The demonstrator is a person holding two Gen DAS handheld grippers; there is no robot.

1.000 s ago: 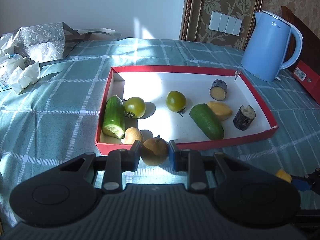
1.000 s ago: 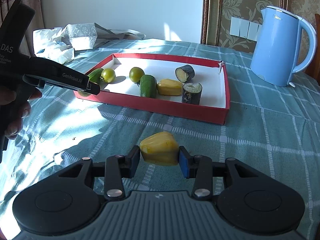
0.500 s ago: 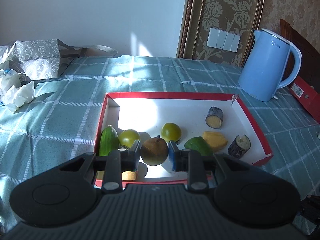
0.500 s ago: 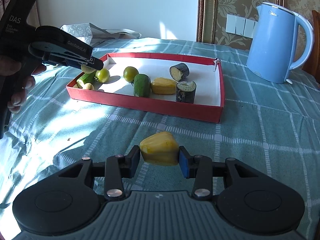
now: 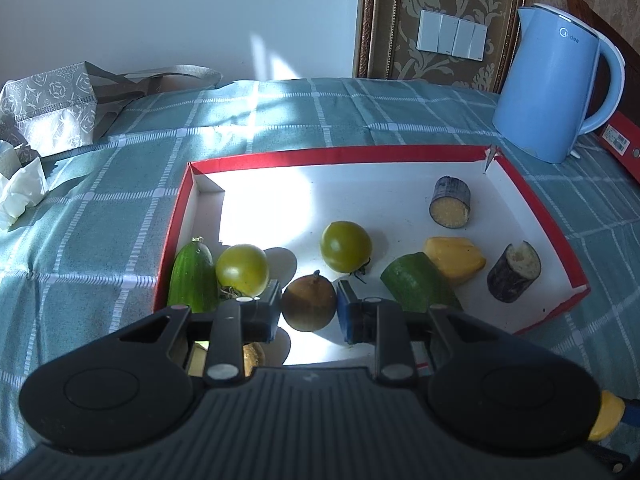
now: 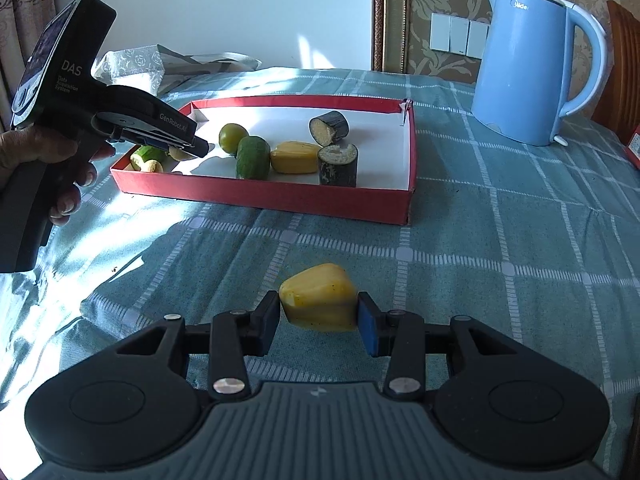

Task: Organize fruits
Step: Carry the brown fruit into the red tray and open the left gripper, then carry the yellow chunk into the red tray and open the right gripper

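My left gripper [image 5: 308, 308] is shut on a small brown round fruit [image 5: 309, 302] and holds it over the near left part of the red tray [image 5: 536, 208]. In the tray lie two green tomatoes [image 5: 346, 246], a whole cucumber [image 5: 192, 274], a cut cucumber piece [image 5: 418, 282], a yellow pepper piece [image 5: 454, 258] and two eggplant chunks [image 5: 450, 202]. My right gripper [image 6: 318, 314] is shut on a yellow pepper piece [image 6: 318, 296], low over the tablecloth in front of the tray [image 6: 280, 196]. The right wrist view shows the left gripper [image 6: 200, 148] above the tray's left end.
A blue electric kettle [image 5: 554, 84] stands behind the tray's right corner. A grey patterned bag [image 5: 52, 112] and crumpled tissues [image 5: 22, 192] lie at the far left. A red box edge [image 5: 618, 138] shows at the right. A person's hand [image 6: 60, 160] grips the left tool.
The left gripper has carried the brown fruit forward from the tray's near edge to over its floor. The right gripper and its pepper piece have stayed put.
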